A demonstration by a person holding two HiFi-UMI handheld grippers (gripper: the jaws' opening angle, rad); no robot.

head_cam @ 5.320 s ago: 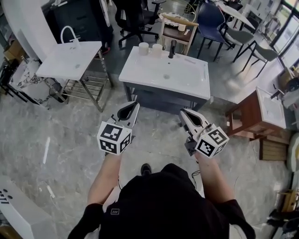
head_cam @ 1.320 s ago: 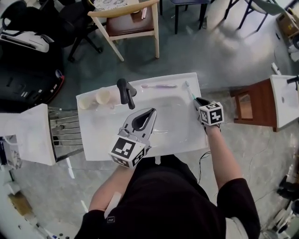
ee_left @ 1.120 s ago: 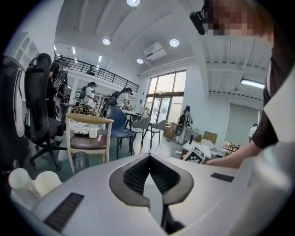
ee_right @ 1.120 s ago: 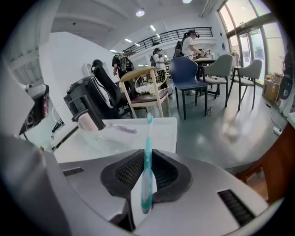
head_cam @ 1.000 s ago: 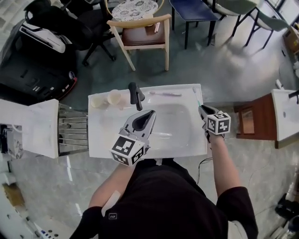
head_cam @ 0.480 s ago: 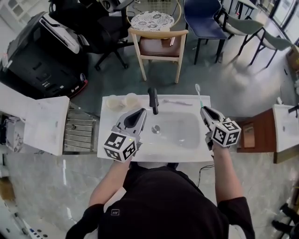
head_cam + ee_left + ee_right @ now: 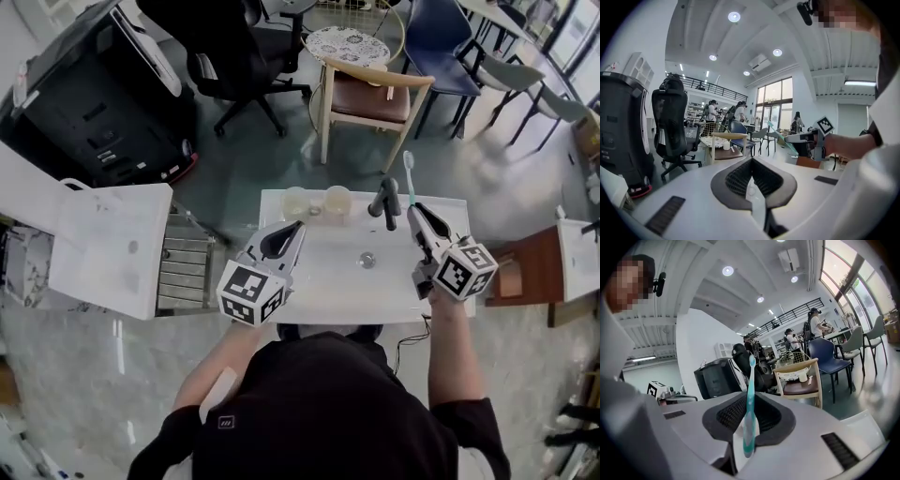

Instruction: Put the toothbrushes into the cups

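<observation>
- Though judged light, stiff and slick, the toothbrush (image 7: 749, 397) is pinched low on its handle by the right gripper (image 7: 415, 212).
- The left gripper (image 7: 297, 227) is pressed together, empty.

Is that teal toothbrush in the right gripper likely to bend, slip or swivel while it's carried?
Probably stiff: the toothbrush stands straight above the right gripper without drooping. It looks thin and light, so its weight shouldn't drag it down. Pinched only near its lower end, the smooth handle may pivot if it bumps the rim of a cup.
</observation>
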